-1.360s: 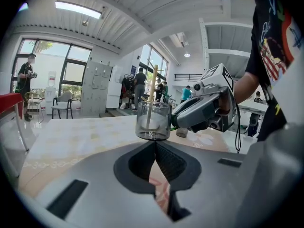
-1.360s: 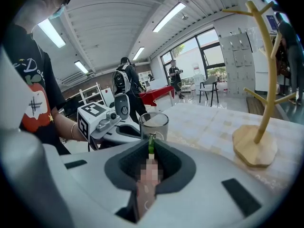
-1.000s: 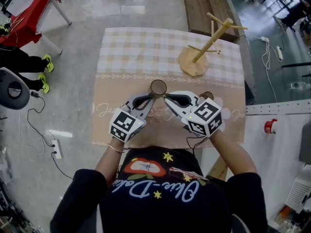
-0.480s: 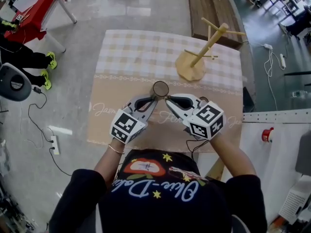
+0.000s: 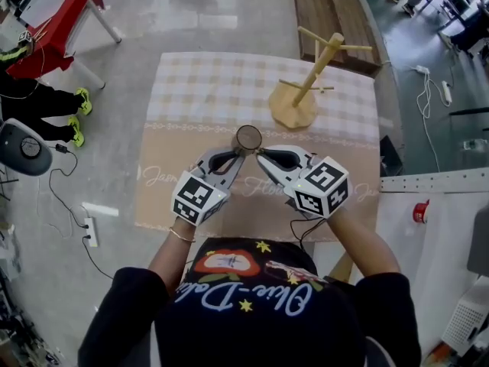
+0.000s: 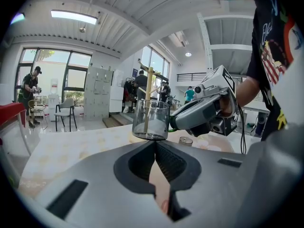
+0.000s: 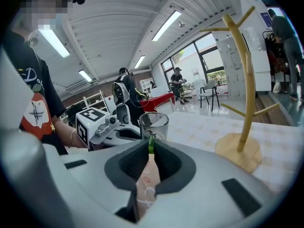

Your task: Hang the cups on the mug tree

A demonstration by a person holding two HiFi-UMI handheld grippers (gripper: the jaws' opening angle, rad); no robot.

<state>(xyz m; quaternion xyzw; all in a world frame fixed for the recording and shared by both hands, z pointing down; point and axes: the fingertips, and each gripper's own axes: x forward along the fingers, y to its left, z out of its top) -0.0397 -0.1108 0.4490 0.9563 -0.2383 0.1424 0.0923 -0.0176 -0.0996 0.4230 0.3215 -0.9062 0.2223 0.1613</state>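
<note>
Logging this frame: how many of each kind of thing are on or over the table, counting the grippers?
glass cup: 1
wooden mug tree: 1
grippers, left gripper and right gripper: 2
small round item on the table, kind unclear: 1
Total: 5

One glass cup [image 5: 248,138], one left claw [image 5: 238,153] and one right claw [image 5: 260,153] near one mug tree [image 5: 293,111], on one desk [image 5: 199,82]

Clear, glossy glass cup [image 5: 248,138]; pale, matt wooden mug tree [image 5: 306,90] at its two o'clock; soft checked cloth [image 5: 206,75] underneath.
</note>
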